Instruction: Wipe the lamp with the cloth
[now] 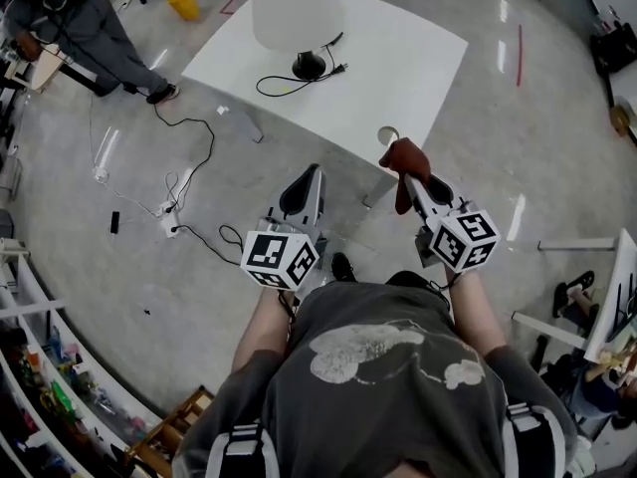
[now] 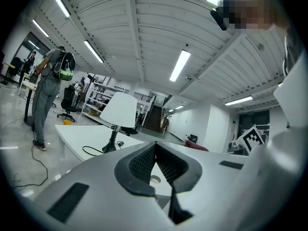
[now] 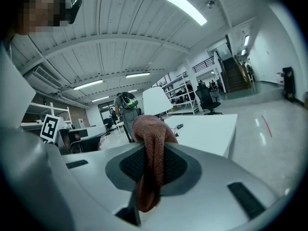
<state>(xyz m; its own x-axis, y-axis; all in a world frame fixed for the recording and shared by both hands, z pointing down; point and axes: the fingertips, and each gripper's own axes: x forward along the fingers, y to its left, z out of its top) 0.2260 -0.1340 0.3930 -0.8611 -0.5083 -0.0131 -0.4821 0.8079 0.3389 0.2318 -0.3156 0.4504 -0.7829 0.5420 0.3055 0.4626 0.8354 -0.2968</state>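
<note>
Lamp is standing on the far part of the white table, with its cord lying beside the base. A reddish-brown cloth is hanging from the right gripper, whose jaws are clamping it, near the table's closest corner. The left gripper is hovering beside it over the floor, jaws pressed together and empty.

One lamp, one cloth and one table.
</note>
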